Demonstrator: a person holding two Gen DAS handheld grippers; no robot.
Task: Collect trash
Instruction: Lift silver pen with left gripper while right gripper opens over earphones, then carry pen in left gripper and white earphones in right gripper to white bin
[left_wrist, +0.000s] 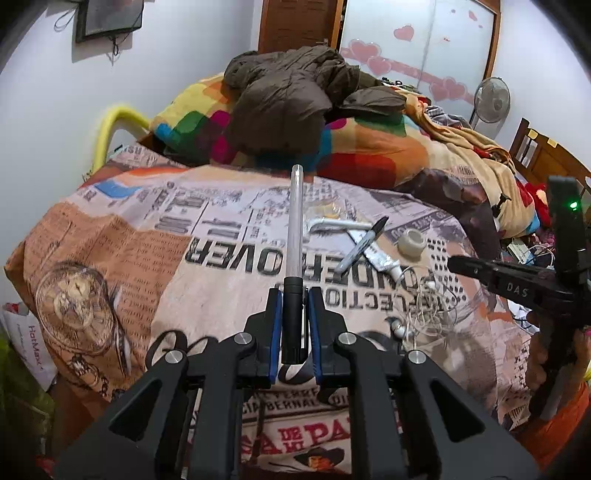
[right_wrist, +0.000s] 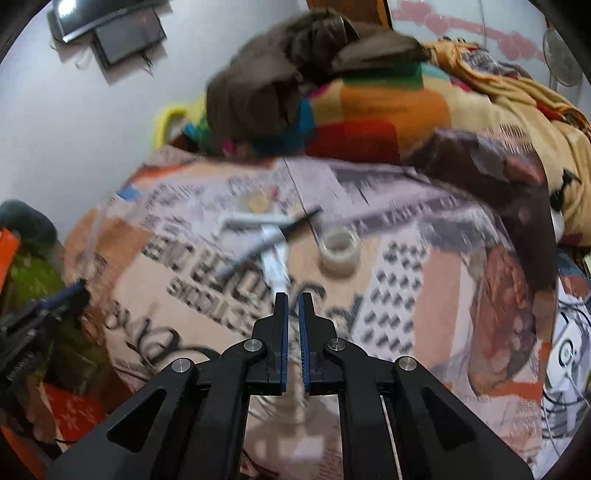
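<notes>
My left gripper (left_wrist: 294, 295) is shut on a pen-like tool (left_wrist: 296, 229) with a black handle and a long clear tube, held above the newspaper-print bedspread (left_wrist: 147, 258). Ahead on the bed lie a black marker (left_wrist: 364, 243), a squeezed white tube (left_wrist: 373, 254), a roll of clear tape (left_wrist: 411, 242), a clear wrapper (left_wrist: 334, 214) and tangled white earphones (left_wrist: 424, 314). My right gripper (right_wrist: 292, 297) has its jaws almost together, with white earphone cable (right_wrist: 295, 384) between them. The marker (right_wrist: 266, 243), tube (right_wrist: 275, 258) and tape roll (right_wrist: 340, 251) lie just beyond it.
A brown jacket (left_wrist: 288, 92) lies on a colourful blanket (left_wrist: 369, 147) at the back. The right gripper body (left_wrist: 524, 284) shows at the right in the left wrist view. A white bag (left_wrist: 29, 339) stands by the bed's left edge. A fan (left_wrist: 491, 99) stands far right.
</notes>
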